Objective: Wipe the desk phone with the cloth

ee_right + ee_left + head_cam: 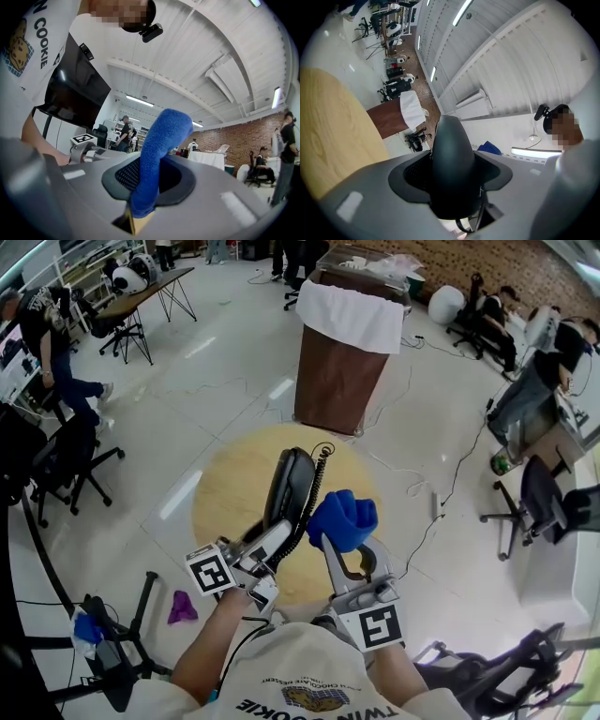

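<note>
Phone and cloth are both up in the air over the round wooden table (220, 498), not resting on it. From where I stand, the left gripper (275, 542) has its jaws clamped on the lower end of the desk phone (292, 482). The dark body stands up and away from the person, and its coiled cord (322, 472) runs down its right edge. The left gripper view agrees, with the dark grey shell (452, 164) filling the space between the jaws. The right gripper (343, 554) is pinched shut on the blue cloth (344, 518), which bunches above the jaws just beside the phone, right at the cord. I cannot tell whether the cloth is touching the phone. In the right gripper view the cloth (161, 150) rises out of the jaws as a thick fold, caught only at its bottom.

The weak point, I'd say, is that one-ended hold. Most of the phone sticks out past the jaws, so a firm sideways rub high up could lever it round in the grip. It could also work loose and drop to the table or the floor beyond. The cord is the other worry, since the cloth could snag in the coils and tug the phone. A hard drag could also pull the cloth out of its shallow pinch.
</note>
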The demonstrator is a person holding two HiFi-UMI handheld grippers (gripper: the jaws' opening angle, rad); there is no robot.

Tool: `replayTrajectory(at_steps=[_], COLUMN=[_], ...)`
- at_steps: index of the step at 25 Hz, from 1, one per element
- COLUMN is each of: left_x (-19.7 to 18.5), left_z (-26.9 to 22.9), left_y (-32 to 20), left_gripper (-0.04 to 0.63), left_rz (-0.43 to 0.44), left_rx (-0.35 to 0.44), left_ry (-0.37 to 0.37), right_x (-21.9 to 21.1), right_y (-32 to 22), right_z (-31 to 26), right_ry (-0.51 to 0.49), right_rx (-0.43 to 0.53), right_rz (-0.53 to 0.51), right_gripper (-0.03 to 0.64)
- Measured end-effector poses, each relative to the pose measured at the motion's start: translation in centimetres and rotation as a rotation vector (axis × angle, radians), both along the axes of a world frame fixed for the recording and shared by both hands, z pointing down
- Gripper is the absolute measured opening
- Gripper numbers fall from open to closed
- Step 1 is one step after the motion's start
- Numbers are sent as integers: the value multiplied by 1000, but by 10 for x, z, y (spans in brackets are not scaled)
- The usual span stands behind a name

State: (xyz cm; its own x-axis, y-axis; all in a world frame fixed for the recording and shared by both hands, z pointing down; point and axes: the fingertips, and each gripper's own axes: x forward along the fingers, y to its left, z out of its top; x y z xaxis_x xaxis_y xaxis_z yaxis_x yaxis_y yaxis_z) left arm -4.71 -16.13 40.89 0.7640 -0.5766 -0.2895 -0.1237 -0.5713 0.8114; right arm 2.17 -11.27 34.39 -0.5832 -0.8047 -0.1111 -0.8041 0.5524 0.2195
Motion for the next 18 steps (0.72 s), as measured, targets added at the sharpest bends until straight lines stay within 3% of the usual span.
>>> replayTrajectory(at_steps=[6, 12, 18], left_x=[4, 2, 3], left_z=[56, 105, 135], left_y=[0, 0, 2], left_gripper=[273, 273, 273], left_rz=[-30, -58, -81], left_rx=[-80, -157, -186], left_ry=[-166, -218, -334], right_x=[4, 6, 12], right_y=[-2, -5, -27], right_z=[25, 56, 113], right_ry=[21, 32, 15], right_rx=[-68, -153, -295], right_rz=[5, 14, 74], right_gripper=[63, 63, 63])
